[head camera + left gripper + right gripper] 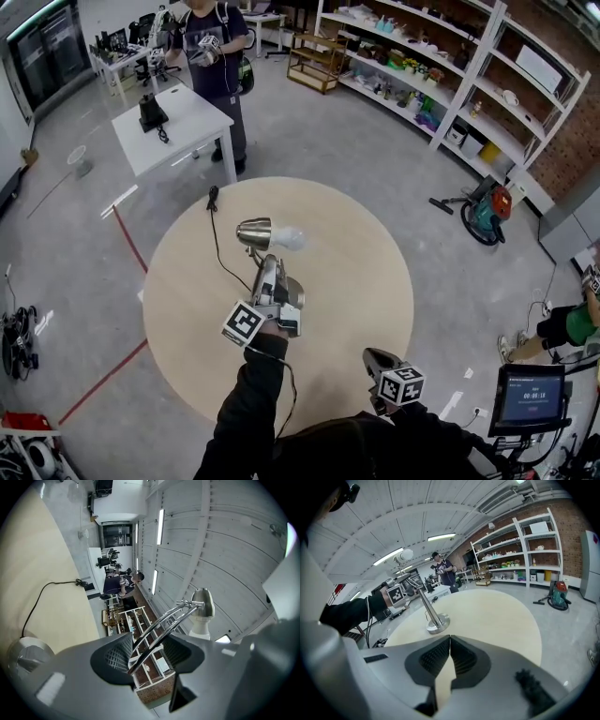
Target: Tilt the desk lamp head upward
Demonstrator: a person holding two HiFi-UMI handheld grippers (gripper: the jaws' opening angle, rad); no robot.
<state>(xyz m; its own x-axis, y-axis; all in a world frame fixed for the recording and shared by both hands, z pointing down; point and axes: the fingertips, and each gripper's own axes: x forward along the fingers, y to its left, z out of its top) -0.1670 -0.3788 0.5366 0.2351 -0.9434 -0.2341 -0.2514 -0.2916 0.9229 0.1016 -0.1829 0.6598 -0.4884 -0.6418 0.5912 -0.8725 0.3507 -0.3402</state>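
Left gripper view: left gripper (147, 651) clamps the lamp arm (164, 623). The lamp head (202, 603) sits beyond the jaws, upper right, along the arm's axis. Right gripper (449, 656) is clenched, empty, well apart over the worktop (487, 611).

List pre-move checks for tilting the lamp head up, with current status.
1. Left claw on the twin chrome rod arm: ok, rods sit between its jaws.
2. Right claw free for the head: ok, jaws together, empty, apart from the lamp.
3. Chrome lamp head with white bulb exposed: ok, nothing covers it.
4. Head's present tilt: cannot tell.
5. Round chrome base flat on the round beige table: ok.
6. Black cord slack: ok, lies loose on the table.
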